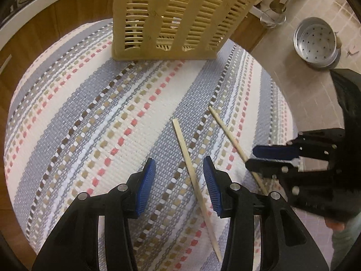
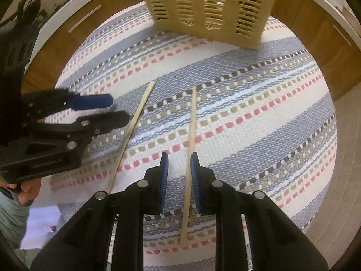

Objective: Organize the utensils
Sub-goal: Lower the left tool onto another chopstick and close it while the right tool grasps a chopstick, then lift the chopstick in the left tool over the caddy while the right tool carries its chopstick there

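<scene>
Two pale wooden chopsticks lie on a striped woven mat [image 1: 90, 113]. One chopstick [image 1: 194, 176] runs between the fingers of my left gripper [image 1: 179, 160], close to the right pad; the jaws stand wide and open. The other chopstick [image 2: 191, 135] lies between the narrow jaws of my right gripper [image 2: 179, 155], near the right pad, with a gap still showing on its left. A beige slotted utensil basket [image 1: 171, 15] stands at the mat's far edge. Each gripper shows in the other's view: the right gripper [image 1: 250, 158] over its chopstick [image 1: 227, 133], and the left gripper [image 2: 120, 109] beside its chopstick [image 2: 137, 117].
A perforated metal steamer pot [image 1: 315, 43] sits on the tiled floor to the right of the mat. Wooden cabinet fronts [image 2: 58, 45] curve around the mat's far side. A person's hand [image 2: 24, 187] holds the left gripper's handle.
</scene>
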The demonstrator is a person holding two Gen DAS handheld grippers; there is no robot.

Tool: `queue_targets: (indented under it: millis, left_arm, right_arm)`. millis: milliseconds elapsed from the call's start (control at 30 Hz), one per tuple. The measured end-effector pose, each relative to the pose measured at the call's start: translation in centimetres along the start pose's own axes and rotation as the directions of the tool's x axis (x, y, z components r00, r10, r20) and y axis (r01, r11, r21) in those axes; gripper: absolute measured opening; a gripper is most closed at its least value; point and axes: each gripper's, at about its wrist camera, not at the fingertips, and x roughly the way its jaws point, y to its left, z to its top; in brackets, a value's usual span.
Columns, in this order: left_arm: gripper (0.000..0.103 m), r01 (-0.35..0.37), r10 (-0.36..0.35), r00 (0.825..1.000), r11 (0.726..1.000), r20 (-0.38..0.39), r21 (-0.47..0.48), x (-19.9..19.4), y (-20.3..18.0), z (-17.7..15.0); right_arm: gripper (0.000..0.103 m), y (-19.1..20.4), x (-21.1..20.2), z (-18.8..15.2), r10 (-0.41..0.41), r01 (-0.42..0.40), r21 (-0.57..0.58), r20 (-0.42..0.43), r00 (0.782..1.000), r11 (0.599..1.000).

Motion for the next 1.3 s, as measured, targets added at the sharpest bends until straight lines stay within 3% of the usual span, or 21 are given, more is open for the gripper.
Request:
queue_targets:
  millis: [133, 433, 533, 700, 800, 967, 1167, 1300]
  left_arm:
    - [0.041, -0.032, 0.032, 0.999, 0.999, -0.008, 0.018, 0.8, -0.5, -0.3]
    - [0.041, -0.083, 0.083, 0.996, 0.994, -0.005, 0.064, 1.0, -1.3, -0.9]
    - [0.041, -0.101, 0.1, 0.995, 0.992, 0.006, 0.074, 1.1, -2.1, -0.9]
    - [0.019, -0.257, 0.251, 0.966, 0.955, 0.058, 0.151, 2.3, -4.8, -1.0]
    - [0.007, -0.287, 0.277, 0.958, 0.943, 0.078, 0.168, 2.3, -5.3, -1.3]
    - [0.004, -0.202, 0.197, 0.979, 0.972, 0.046, 0.118, 1.2, -3.0, -0.8]
    - [0.004, -0.145, 0.144, 0.989, 0.987, 0.021, 0.066, 0.3, -0.4, -0.7]
    - [0.005, -0.146, 0.146, 0.989, 0.986, 0.006, 0.076, 0.5, -0.4, -0.6]
  right_arm:
    - [0.018, 0.4, 0.7, -0.2, -0.041, 0.041, -0.018, 0.005, 0.999, 0.999]
    - [0.018, -0.1, 1.4, -0.2, -0.038, 0.038, -0.016, 0.013, 0.999, 0.999]
    - [0.018, 0.6, 1.8, 0.0, -0.075, 0.077, -0.054, 0.032, 0.997, 0.996]
    - [0.005, 1.3, 1.9, -0.5, -0.124, 0.129, -0.078, 0.06, 0.99, 0.989]
    - [0.005, 0.7, 1.8, -0.5, -0.118, 0.121, -0.05, 0.068, 0.991, 0.991]
    - [0.005, -0.9, 0.7, -0.6, -0.128, 0.129, -0.01, 0.087, 0.988, 0.992]
    - [0.005, -2.6, 0.8, -0.3, -0.12, 0.118, 0.031, 0.053, 0.991, 0.993]
    - [0.005, -2.3, 0.8, -0.1, -0.133, 0.133, -0.006, 0.046, 0.99, 0.991]
